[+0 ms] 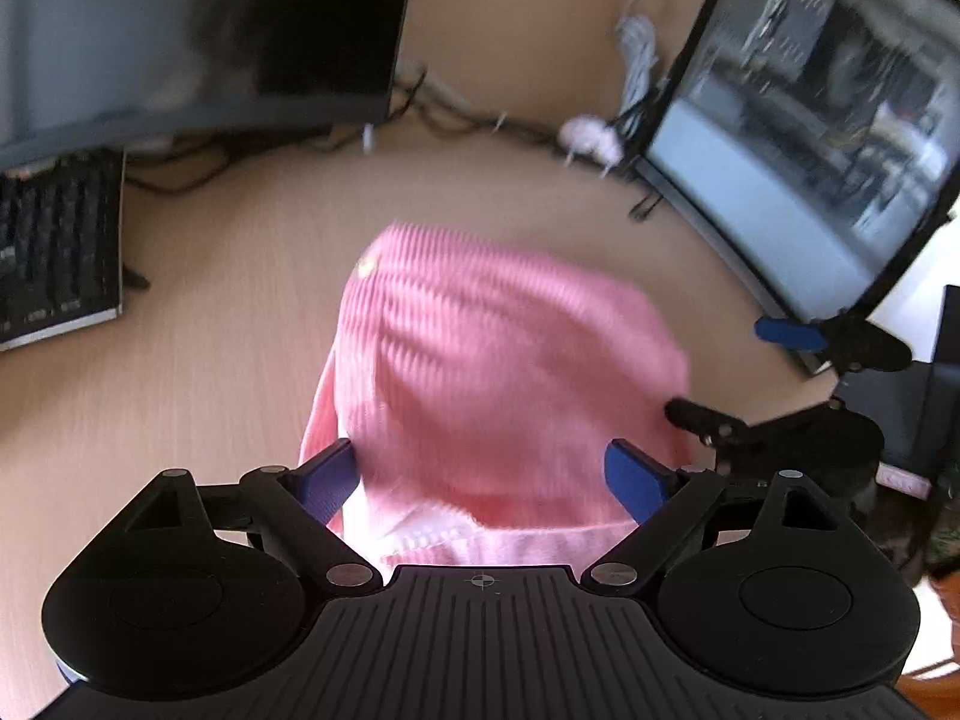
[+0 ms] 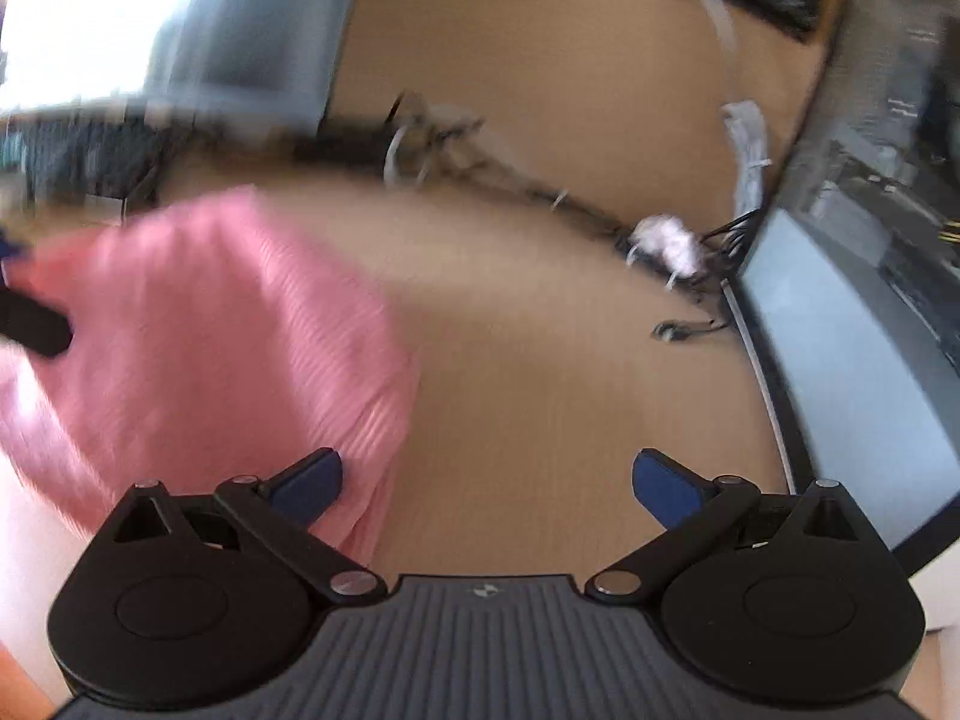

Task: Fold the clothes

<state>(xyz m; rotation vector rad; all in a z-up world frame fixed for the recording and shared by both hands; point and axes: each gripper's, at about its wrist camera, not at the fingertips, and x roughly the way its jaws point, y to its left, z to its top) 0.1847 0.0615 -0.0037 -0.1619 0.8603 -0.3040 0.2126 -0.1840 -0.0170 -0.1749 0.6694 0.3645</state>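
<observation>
garment (image 1: 492,372) on desk (image 1: 228,276), keyboard (image 1: 57,246) left, monitor (image 1: 798,168) right

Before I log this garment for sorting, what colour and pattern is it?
The garment is pink with a fine ribbed texture, clearest in the left wrist view.

The pink garment (image 1: 480,372) is smeared by motion, so its folds cannot be read; its near edge is hidden behind the left gripper (image 1: 483,474). Left of the garment, the keyboard (image 1: 57,246) is cut by the frame edge. In the right wrist view the cables (image 2: 480,162) behind the garment are only streaks.
</observation>
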